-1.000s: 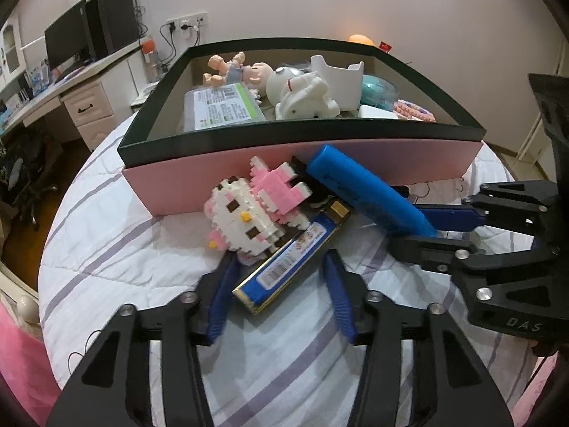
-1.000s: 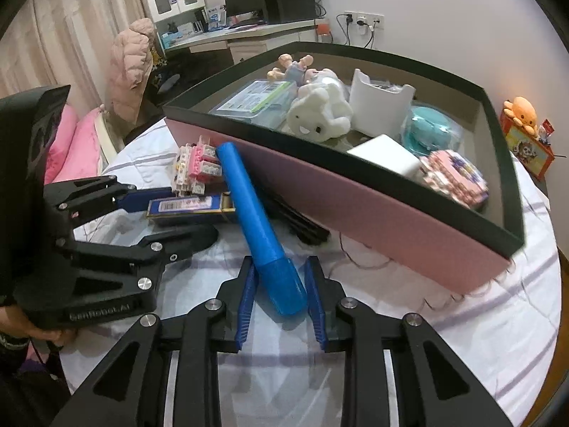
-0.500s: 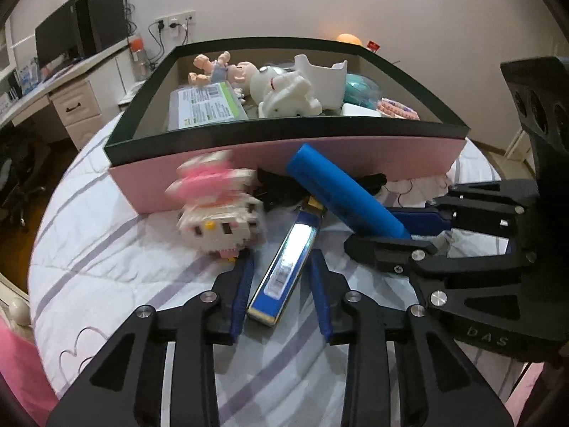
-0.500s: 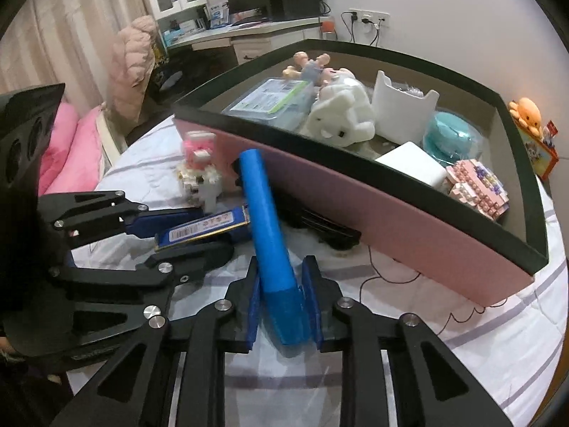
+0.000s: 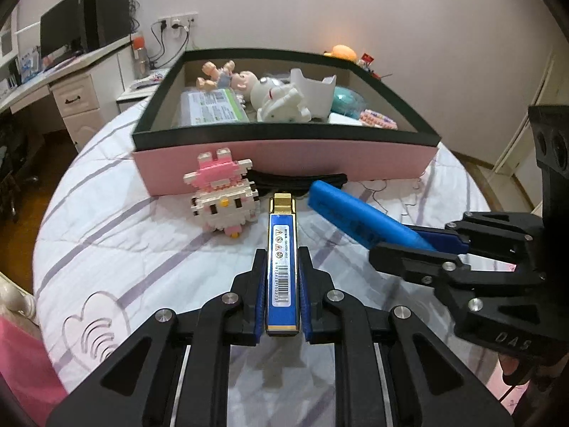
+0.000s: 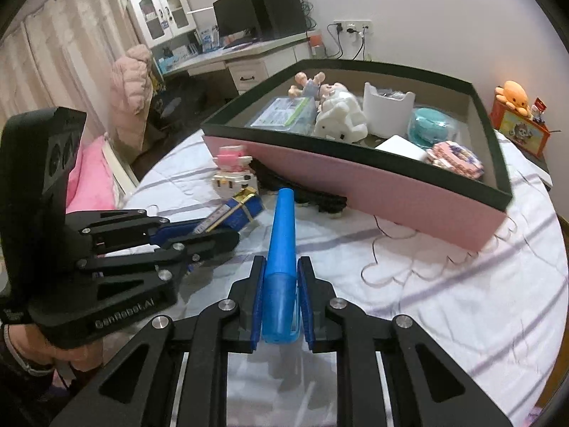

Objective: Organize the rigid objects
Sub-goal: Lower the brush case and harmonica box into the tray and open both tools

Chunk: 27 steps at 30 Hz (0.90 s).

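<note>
1. Since a second earlier, the left gripper (image 5: 282,277) had closed from a wide spread onto the blue bar-shaped pack (image 5: 282,263), which had swung from a diagonal lie to point straight along the fingers. The block-built pink and white cat figure (image 5: 222,192) had gone from lying on its side beside the pack to standing upright.
2. The left jaws were clenched on the pack's long sides. It was a slim, glossy rectangular bar with a white barcode label and a gold end pointing far, toward the box.
3. The right gripper (image 6: 281,284) was clamped on the blue tube (image 6: 282,245), a smooth matte plastic cylinder with a translucent near end, its far tip aimed at the box wall.
4. The box (image 5: 284,158) was a broad shallow cardboard tray with a flat pink outer wall and a dark green rim, resting on the white quilted bedcover (image 5: 124,249) with pale purple stripes.
5. The cat figure stood just in front of the box's near wall, left of the pack's gold end; its surface was stepped and knobbly.
6. Inside the box lay a rounded white plush-like animal toy (image 5: 281,101), a small baby doll (image 5: 222,76), a clear flat case with a green label (image 5: 213,106), a white moulded holder (image 5: 313,87), a round teal container (image 5: 345,98) and a bumpy pink pad (image 5: 378,119).
7. A black cable bundle (image 6: 302,188) lay against the foot of the box.
</note>
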### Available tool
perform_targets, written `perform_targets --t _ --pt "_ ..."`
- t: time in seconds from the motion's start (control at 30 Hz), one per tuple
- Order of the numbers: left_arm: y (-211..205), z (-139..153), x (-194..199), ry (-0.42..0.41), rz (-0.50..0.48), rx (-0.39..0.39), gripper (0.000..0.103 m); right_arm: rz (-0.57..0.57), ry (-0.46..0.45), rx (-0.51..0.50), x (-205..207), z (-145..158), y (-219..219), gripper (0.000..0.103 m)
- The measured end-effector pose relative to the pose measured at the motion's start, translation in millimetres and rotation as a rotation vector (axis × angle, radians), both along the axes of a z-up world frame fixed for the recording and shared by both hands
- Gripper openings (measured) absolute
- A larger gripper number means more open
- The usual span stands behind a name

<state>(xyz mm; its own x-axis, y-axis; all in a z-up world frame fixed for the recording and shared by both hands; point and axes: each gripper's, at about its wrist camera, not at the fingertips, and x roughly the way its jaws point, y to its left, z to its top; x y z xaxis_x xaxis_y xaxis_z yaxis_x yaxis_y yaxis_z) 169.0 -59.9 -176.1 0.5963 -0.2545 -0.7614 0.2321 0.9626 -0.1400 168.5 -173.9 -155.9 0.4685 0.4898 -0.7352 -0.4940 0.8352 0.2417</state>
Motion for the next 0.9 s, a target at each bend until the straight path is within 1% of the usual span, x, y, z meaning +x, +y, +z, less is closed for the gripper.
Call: perform_targets --t 0.2,0.43,0.7,0.9 --pt "12.8 25.4 -21.9 -0.048 0.005 -0.008 0.015 -0.020 -0.024 0.032 -19.6 18.2 -4.0 0.018" --pt "25.4 58.1 -34.5 -0.121 0.017 -0.016 0.015 -0.038 -0.098 0.054 -33.6 52.5 -4.3 0.018" --pt "26.9 92.6 -21.2 -0.200 0.020 -0.015 0.015 -0.074 -0.181 0.060 -23.6 90.5 -3.7 0.018" --pt "23.3 113.2 -0.5 -0.249 0.032 -0.022 0.015 -0.153 -0.229 0.069 -10.9 110.8 -9.0 0.018"
